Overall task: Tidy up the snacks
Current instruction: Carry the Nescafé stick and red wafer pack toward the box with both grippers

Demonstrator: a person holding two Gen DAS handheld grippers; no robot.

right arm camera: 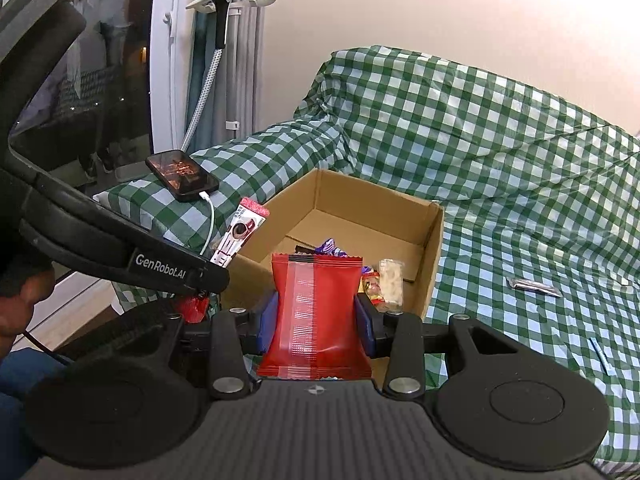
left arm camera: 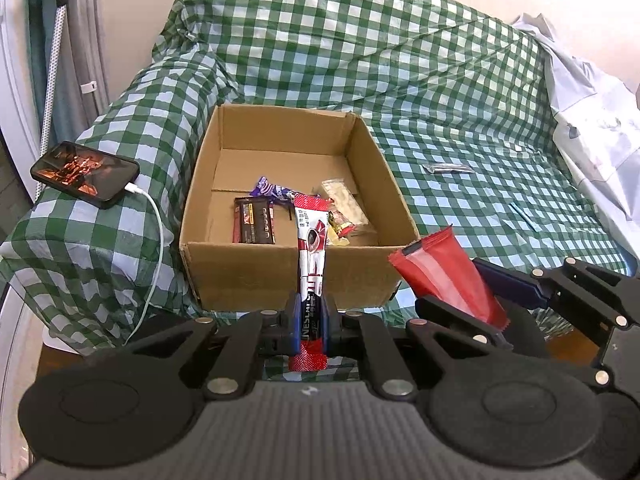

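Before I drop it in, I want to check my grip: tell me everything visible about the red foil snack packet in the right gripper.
The red foil snack packet is a glossy pillow-shaped pouch with crimped top and bottom edges, a paler back seam strip down its middle and a dark band near the top. It stands upright, pinched at its sides between the right gripper's blue pads, just in front of the open cardboard box. It looks sealed and slightly squeezed at the waist.

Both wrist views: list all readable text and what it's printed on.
"GenRobot.AI": on the left gripper's black arm, right wrist view.
"NESCAF", cut off by the fingers: on the red-and-white stick sachet it holds.
Small print on that sachet and wrappers in the cardboard box: too blurred.
Red pouch: no legible text.
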